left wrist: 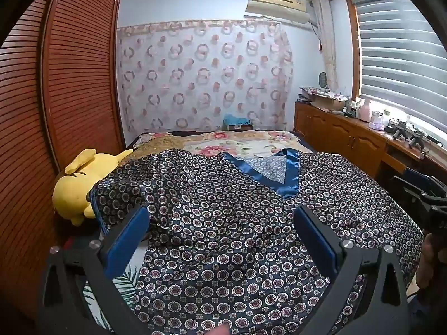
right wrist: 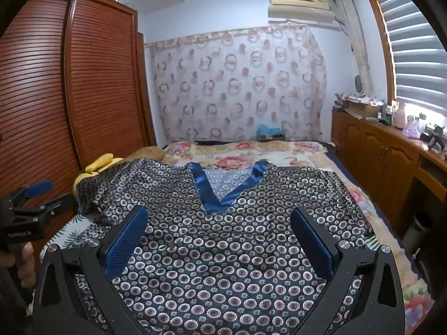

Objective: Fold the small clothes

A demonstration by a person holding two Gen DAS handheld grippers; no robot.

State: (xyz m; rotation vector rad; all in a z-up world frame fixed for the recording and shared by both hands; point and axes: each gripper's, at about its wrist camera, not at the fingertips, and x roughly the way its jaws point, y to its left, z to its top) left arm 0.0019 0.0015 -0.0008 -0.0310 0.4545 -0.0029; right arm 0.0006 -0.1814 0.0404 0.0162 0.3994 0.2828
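Hovering over the bed, both grippers are sitting wide open with nothing between the blue pads. The left gripper [left wrist: 223, 240] is hanging above the near-left part of the garment, and the right gripper [right wrist: 219, 240] is doing the same a bit further right, so neither is gripping cloth as far as I can tell.

Progress-wise, I'd say folding isn't really started. The top [right wrist: 223, 251] is lying spread out flat across the near end of the bed [right wrist: 279, 150], neckline pointing toward the far end, with 0 folds visible. Its left sleeve is drooping over the bed's left edge, partly draping a yellow plush toy [left wrist: 75, 184].

The fabric is looking slick and satiny, dark navy with little ring-and-flower prints, plus a shiny blue V-neck trim [right wrist: 223, 195]. It's rumpling softly, so it's probably slippery to pinch. Underneath, a floral bedspread is showing.
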